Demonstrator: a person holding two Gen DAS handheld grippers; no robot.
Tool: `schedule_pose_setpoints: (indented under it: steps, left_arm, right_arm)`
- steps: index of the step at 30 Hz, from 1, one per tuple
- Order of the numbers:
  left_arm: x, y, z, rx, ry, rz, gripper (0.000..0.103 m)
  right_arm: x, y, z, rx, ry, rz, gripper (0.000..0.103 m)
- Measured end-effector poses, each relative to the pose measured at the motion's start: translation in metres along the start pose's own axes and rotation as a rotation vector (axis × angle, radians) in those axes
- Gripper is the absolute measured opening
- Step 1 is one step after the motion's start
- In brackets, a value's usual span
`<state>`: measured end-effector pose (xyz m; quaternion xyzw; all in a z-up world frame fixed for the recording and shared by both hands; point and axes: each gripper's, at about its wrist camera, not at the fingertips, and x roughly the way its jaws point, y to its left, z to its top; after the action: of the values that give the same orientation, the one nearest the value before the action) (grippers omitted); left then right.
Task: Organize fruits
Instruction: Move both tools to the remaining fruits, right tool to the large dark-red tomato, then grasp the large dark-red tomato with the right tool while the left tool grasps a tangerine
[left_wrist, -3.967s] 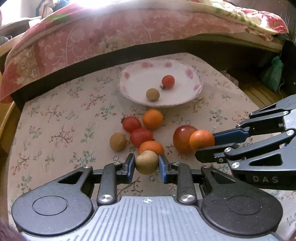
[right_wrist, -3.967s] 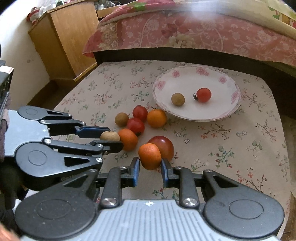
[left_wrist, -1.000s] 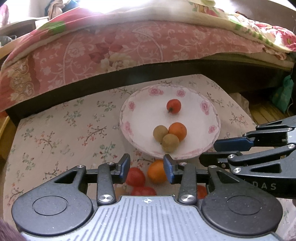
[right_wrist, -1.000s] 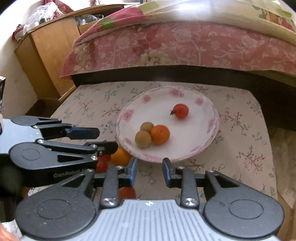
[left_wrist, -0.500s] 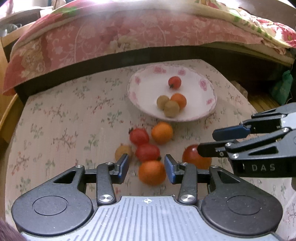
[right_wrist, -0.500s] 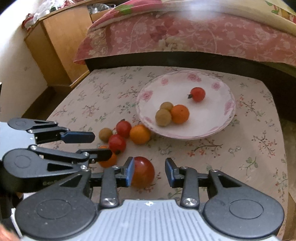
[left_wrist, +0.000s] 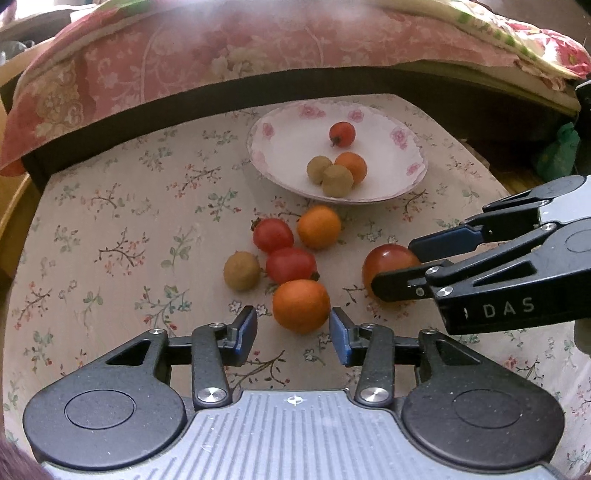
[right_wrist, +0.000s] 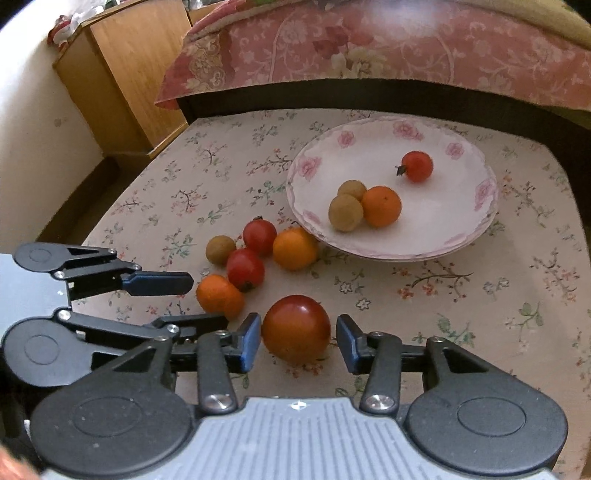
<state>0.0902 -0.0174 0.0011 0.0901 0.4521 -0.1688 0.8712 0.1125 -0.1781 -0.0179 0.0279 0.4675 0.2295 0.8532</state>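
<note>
glossy dark-red fruit (right_wrist: 296, 328) between wide right jaws, orange (left_wrist: 301, 306) between wide left jaws

bare tablecloth (right_wrist: 461, 295) right of fruit cluster (right_wrist: 251, 258); plate (right_wrist: 306, 166) blocking beyond

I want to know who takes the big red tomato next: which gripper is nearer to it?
Right. The right gripper has its open fingers on either side of the big red tomato; the left gripper frames the orange beside it.

Four fruits (right_wrist: 380, 206) on plate (right_wrist: 461, 236), six (right_wrist: 245, 268) beside it
</note>
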Motion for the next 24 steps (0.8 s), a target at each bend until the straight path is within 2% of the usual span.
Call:
schedule_pose_setpoints:
  steps: [5,6,8,20,22,24]
  left_arm:
    - [0.002,0.002,0.0,-0.01,0.001,-0.009,0.055]
    - [0.002,0.001,0.0,-0.007,0.002,-0.01,0.058]
    - [0.005,-0.001,0.0,0.003,0.007,-0.005,0.058]
    - [0.019,-0.003,0.004,0.006,0.004,-0.026,0.059]
    - [0.02,-0.005,0.004,0.01,-0.002,-0.02,0.056]
    - [0.021,-0.004,0.005,0.001,-0.004,-0.028,0.049]
  right_arm:
    - [0.003,-0.003,0.001,0.02,0.005,0.016,0.045]
    - [0.004,-0.006,0.002,0.038,0.015,0.031,0.045]
    - [0.008,-0.009,0.001,0.063,0.037,0.045,0.045]
    - [0.006,-0.012,0.001,0.057,0.009,0.027,0.042]
    - [0.005,-0.013,0.001,0.054,0.008,0.018,0.042]
    - [0.004,-0.015,0.001,0.055,0.006,0.006,0.042]
